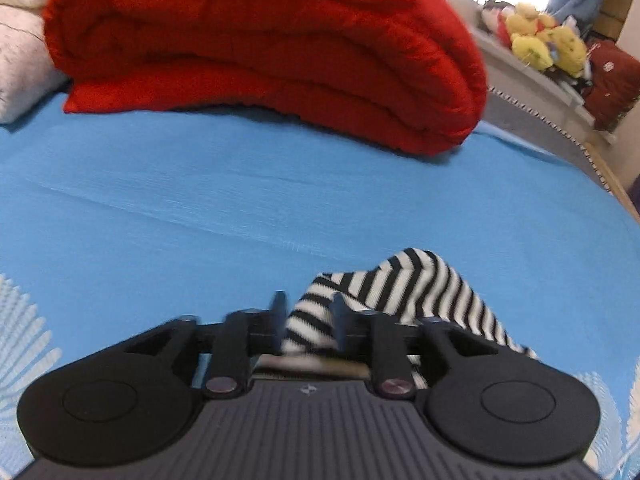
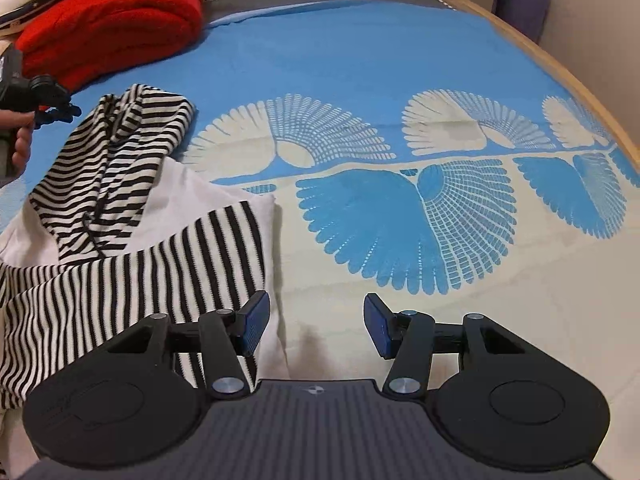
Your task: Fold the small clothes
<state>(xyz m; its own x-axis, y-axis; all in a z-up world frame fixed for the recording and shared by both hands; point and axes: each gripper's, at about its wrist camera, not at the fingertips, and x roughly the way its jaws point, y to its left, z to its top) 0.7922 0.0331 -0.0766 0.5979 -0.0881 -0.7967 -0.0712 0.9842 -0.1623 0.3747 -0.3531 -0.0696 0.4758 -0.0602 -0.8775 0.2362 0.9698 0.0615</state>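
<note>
I see the bed [image 2: 360, 60] first, spread with a blue sheet that carries a pale fan pattern along its near side. At its far left corner sits a folded red blanket [image 1: 260, 48], thick and rolled in layers. Behind it, in the left wrist view, a shelf holds yellow soft toys [image 1: 540, 36], too blurred for me to tell apart.

The striped top [image 2: 120, 216] lies at the left of the right wrist view, black and white bands over a white part. Its long axis runs from my near left up toward the red blanket, with a bunched end farthest from me. The near part runs off the left and bottom edges, so I cannot see its full outline or tell which end is the neck.

My left hand-held gripper [image 1: 308, 312] has a fold of striped cloth lying between its jaws. The jaws stand partly apart, and I cannot tell whether the pads press on the cloth; the frame is smeared there. In the right wrist view it shows only as a dark shape at the left edge.

My right hand-held gripper [image 2: 316, 324] is spread wide over the pale sheet, holding nothing, its left finger [image 2: 254, 322] just over the top's white hem.
</note>
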